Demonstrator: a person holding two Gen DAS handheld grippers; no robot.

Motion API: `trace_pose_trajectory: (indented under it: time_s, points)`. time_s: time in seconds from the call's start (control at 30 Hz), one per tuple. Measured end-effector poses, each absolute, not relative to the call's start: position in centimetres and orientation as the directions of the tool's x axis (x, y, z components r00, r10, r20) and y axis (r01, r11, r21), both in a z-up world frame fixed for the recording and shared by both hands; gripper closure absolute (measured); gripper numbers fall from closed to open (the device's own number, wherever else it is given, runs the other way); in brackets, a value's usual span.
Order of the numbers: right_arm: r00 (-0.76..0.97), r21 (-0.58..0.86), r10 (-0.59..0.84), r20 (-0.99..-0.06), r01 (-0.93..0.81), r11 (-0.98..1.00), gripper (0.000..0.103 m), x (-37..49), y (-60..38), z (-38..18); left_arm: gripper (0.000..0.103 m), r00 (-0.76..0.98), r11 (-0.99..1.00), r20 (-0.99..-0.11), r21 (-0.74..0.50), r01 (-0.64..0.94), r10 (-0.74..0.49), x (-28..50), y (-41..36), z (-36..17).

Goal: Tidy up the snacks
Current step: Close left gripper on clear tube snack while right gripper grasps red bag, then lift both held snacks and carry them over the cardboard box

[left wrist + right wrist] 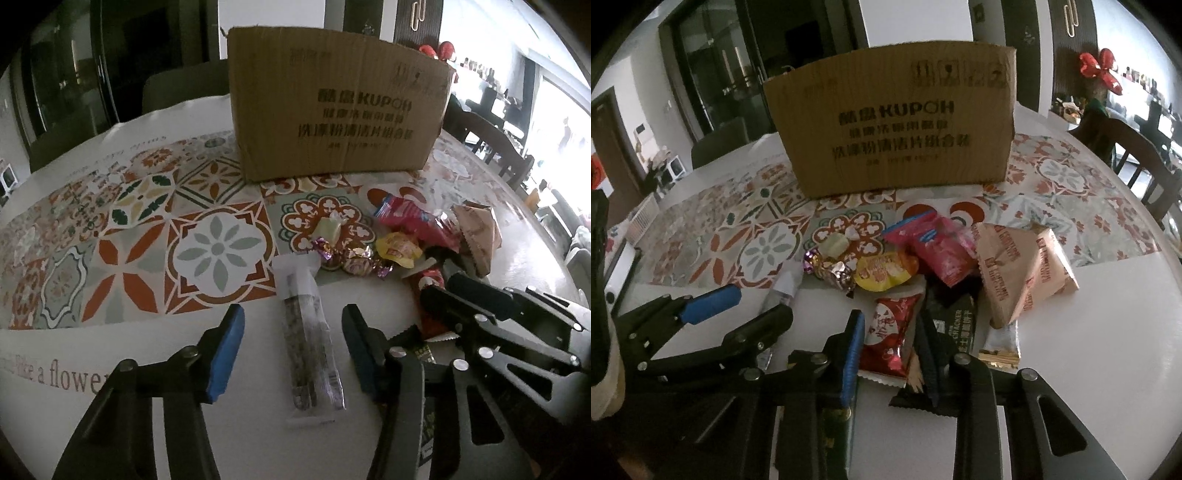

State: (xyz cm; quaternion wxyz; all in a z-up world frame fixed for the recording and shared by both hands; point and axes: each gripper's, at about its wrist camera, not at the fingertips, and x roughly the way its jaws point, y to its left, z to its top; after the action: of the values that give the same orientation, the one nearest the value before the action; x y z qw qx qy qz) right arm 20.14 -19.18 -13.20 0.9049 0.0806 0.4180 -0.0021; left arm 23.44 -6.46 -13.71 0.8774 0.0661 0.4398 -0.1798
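Observation:
A brown cardboard box [332, 107] stands on the patterned tablecloth; it also shows in the right wrist view [897, 133]. My left gripper [293, 343] is open, its blue pads on either side of a long clear-wrapped snack bar [310, 343] lying on the table. My right gripper [892, 347] is open around a red snack packet [890, 332], with a black cracker packet [955, 325] beside it. A pile of snacks lies before the box: a pink packet [938, 247], a yellow jelly cup [881, 273], foil candies [831, 269] and beige packets [1019, 266].
The table's white edge [1108, 332] curves away at the right. Dark wooden chairs [1137, 158] stand at the far right. My right gripper shows in the left wrist view [480, 306], close to my left one.

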Motion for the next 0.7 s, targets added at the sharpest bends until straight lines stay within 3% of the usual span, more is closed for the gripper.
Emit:
trace_pose_trajectory:
  time_s: [0.13, 0.27, 0.7]
  points:
    - [0.65, 0.13, 0.058, -0.758, 0.064, 0.989, 0.077, 20.3, -18.9, -13.4, 0.056, 0.53, 0.929, -0.807, -0.062, 0.365, -0.261, 23.8, -6.4, -14.2]
    - [0.651, 0.121, 0.051, -0.757, 0.062, 0.991, 0.079, 20.3, -18.7, -13.4, 0.073, 0.525, 0.93, -0.81, -0.066, 0.363, -0.262, 23.8, -6.4, -14.4]
    - [0.679, 0.136, 0.068, -0.731, 0.047, 0.99, 0.081, 19.2, -18.8, -12.2, 0.076, 0.532, 0.933, -0.801, -0.089, 0.348, -0.275, 22.6, -6.1, -13.0]
